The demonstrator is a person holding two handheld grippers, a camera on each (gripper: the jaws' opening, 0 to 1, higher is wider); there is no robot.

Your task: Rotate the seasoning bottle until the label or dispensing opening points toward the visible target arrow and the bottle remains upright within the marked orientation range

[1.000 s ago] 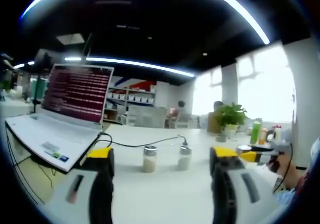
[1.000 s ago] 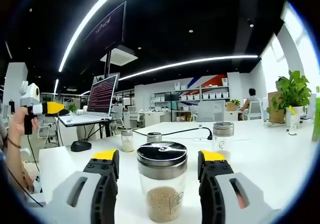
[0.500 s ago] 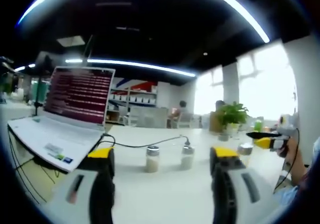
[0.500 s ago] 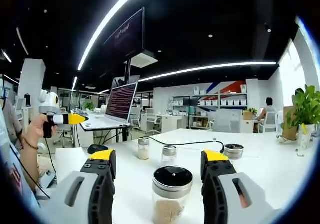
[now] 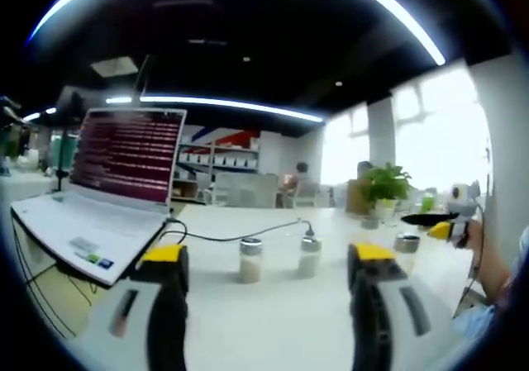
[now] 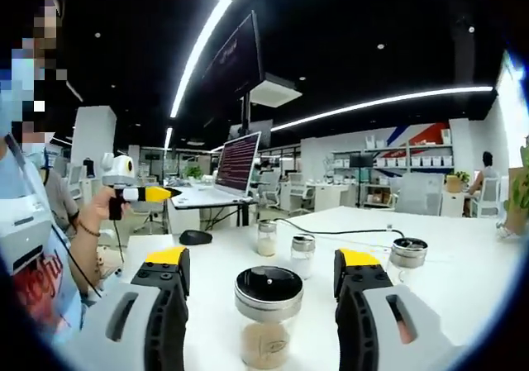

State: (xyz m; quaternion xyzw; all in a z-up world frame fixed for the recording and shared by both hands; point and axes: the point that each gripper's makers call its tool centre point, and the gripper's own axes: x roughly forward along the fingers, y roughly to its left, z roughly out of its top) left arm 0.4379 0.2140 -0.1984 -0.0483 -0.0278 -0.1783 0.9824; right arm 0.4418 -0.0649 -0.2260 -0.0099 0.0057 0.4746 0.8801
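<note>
Nearest, my right gripper (image 6: 260, 284) stood open with the seasoning bottle (image 6: 268, 315) upright between its jaws, untouched. My left gripper (image 5: 269, 284) also gaped empty; beyond it two small shakers (image 5: 250, 259) stood beside the laptop (image 5: 99, 197).

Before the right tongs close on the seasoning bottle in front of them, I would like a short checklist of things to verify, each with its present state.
1. Right tongs open: ok, the jaws stand apart.
2. Seasoning bottle between the jaws: ok, it stands centred between them, untouched.
3. Bottle upright: ok, the dark lid is level.
4. Target arrow found: cannot tell, no arrow is visible on the white table.
5. Label direction known: cannot tell, the label is not readable.
6. Left tongs out of the way: ok, open, held off to the side near the laptop.
</note>
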